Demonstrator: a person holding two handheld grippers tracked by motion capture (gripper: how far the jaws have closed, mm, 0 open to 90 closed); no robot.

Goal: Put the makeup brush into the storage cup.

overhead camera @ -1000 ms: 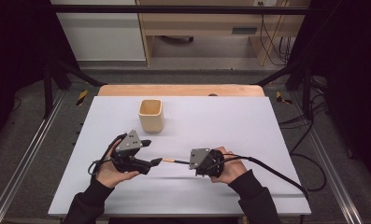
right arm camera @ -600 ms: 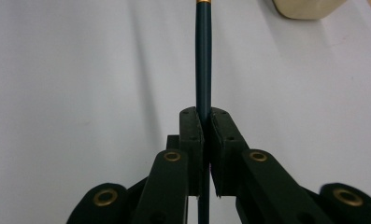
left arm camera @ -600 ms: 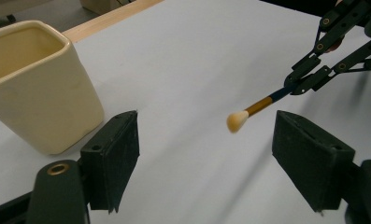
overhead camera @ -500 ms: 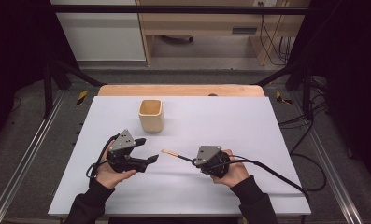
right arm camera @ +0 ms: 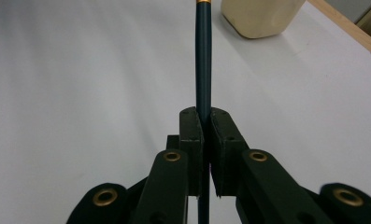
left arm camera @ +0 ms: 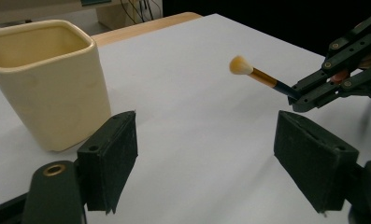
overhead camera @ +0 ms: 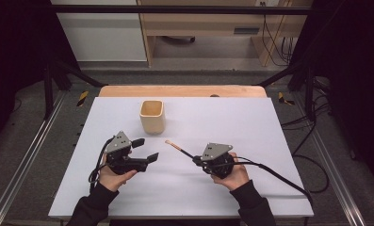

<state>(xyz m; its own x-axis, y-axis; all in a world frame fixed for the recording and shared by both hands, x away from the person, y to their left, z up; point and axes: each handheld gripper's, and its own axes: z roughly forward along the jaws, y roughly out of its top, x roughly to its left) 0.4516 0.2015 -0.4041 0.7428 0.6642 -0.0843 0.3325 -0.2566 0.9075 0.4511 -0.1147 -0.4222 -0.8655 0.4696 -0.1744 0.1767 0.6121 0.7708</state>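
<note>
We are observing the right claw clamping a slim dark-handled, pale-tipped brush; the left claw is standing wide, empty, beside the cream square ceramic cup.

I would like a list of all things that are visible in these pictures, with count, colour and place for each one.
cup: one, cream, square with rounded corners, upright and empty on the far left part of the sheet.
brush: one, dark handle with a gold band and pale bristles, held clear of the sheet by the right gripper, tip pointing toward the cup.
white sheet: one, covers most of the table.
wooden table: one, light wood, its far edge shows beyond the sheet.
left gripper: one, black with a grey plate, jaws open with nothing between them, near the cup.
right gripper: one, black with a grey plate, jaws shut on the brush handle.
hands: two, in dark sleeves, at the near edge.
</note>
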